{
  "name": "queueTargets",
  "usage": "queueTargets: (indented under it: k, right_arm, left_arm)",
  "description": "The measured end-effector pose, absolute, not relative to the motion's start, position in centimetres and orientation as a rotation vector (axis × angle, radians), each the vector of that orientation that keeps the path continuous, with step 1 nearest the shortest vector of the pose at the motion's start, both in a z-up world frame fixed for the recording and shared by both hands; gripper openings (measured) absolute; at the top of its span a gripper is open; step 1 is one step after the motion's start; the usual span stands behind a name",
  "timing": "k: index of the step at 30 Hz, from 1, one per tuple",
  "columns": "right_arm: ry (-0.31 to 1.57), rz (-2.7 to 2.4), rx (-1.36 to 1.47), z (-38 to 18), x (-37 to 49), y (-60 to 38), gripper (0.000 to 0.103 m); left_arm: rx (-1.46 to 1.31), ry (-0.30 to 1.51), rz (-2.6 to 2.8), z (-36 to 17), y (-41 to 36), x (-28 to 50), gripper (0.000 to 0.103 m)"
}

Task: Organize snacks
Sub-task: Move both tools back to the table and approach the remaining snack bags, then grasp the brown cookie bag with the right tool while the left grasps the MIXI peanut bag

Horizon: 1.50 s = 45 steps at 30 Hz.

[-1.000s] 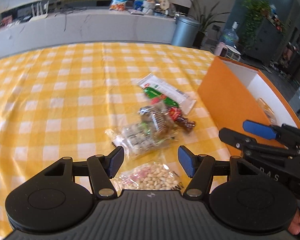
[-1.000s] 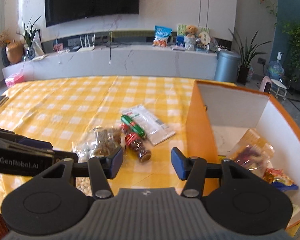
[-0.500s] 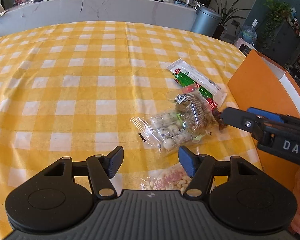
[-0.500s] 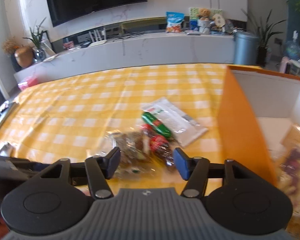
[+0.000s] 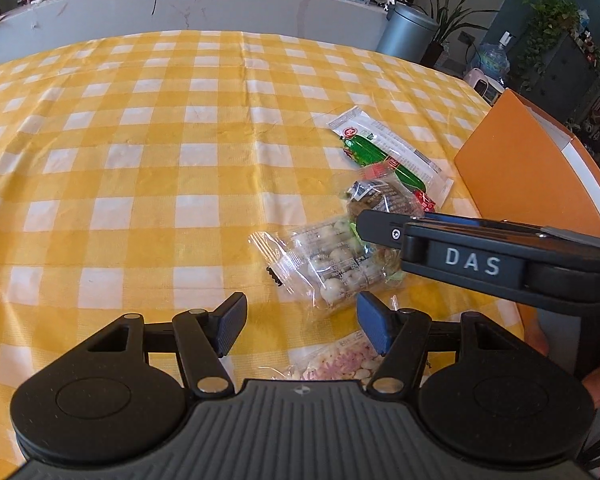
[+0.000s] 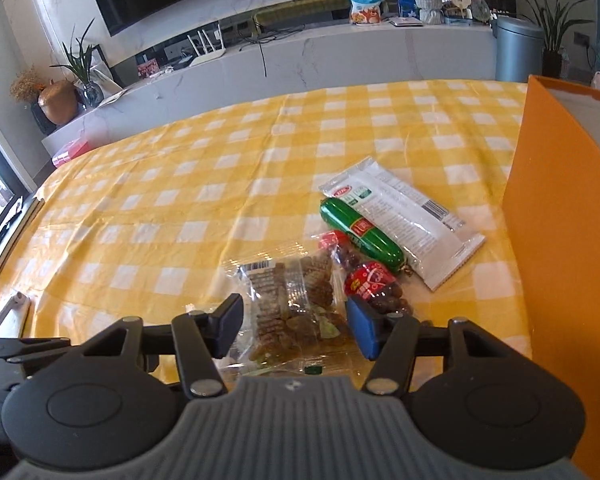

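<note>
- The snacks lie in a loose cluster on the yellow checked tablecloth (image 5: 148, 168), just beside the orange box (image 6: 560, 240) — five packets on the cloth in all.
- One white flat packet (image 6: 412, 220) has its long axis running diagonally, its far end toward the table's middle and its near end toward the box wall.
- One green sausage stick (image 6: 360, 236) lies along the same diagonal, touching the white packet's left edge.
- One red-labelled packet of dates (image 6: 374, 286) sits at the sausage's near end.
- One clear bag of brown pieces (image 6: 296, 308) lies with its barcode end away from the camera.
- One clear bag of pale round sweets (image 5: 332, 268) lies crosswise, its black-tabbed end pointing left in the left wrist view; one bag of peanuts (image 5: 340, 364) shows under that gripper.
- The right gripper (image 6: 294, 326) is closing, its jaws on either side of the brown bag; the pads do not yet press it.
- The left gripper (image 5: 300, 322) stands apart, empty, above the cloth by the sweets.
- Compared with a second ago, the right gripper has crossed from over the box edge to the brown bag, lower and nearer — the left has dipped closer to the cloth.
</note>
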State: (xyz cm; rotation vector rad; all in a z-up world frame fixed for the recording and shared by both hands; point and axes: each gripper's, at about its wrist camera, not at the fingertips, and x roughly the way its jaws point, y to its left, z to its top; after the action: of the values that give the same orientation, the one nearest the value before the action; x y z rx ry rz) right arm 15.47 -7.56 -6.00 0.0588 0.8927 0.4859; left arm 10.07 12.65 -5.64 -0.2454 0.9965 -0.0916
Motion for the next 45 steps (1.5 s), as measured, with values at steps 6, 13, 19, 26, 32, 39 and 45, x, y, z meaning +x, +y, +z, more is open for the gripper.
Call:
queueTargets:
  k: [6,13,19,26,32,39,45]
  right_arm:
    - [0.882,0.478,0.040,-6.2,15.4,-7.9,0.041]
    - [0.819,0.452,0.008,-4.2,13.0,-10.0,0.034]
    - [0.830,0.418,0.021,-4.2,10.9,-12.3,0.032]
    - [0.843,0.411,0.024,-4.1,10.0,-13.7,0.032]
    - [0.855,0.412,0.020,-4.7,9.7,-13.9,0.027]
    - [0.845,0.412,-0.017,-4.9,9.1,-13.7,0.026]
    - [0.836,0.405,-0.066,-4.9,8.8,-13.4,0.040]
  left_arm:
    - [-0.289,1.004,-0.075,-5.5,12.4,9.9,0.090]
    - [-0.339,1.018,0.042,-4.9,11.4,8.3,0.097]
    - [-0.363,1.040,0.066,-5.3,9.2,6.7,0.103]
    - [-0.299,1.049,0.119,-6.2,7.1,6.7,0.103]
    - [-0.220,1.019,0.150,-6.6,6.0,6.3,0.103]
    - [-0.082,0.994,0.138,-7.4,4.1,5.9,0.103]
    - [-0.043,0.960,0.076,-7.1,4.3,5.5,0.101]
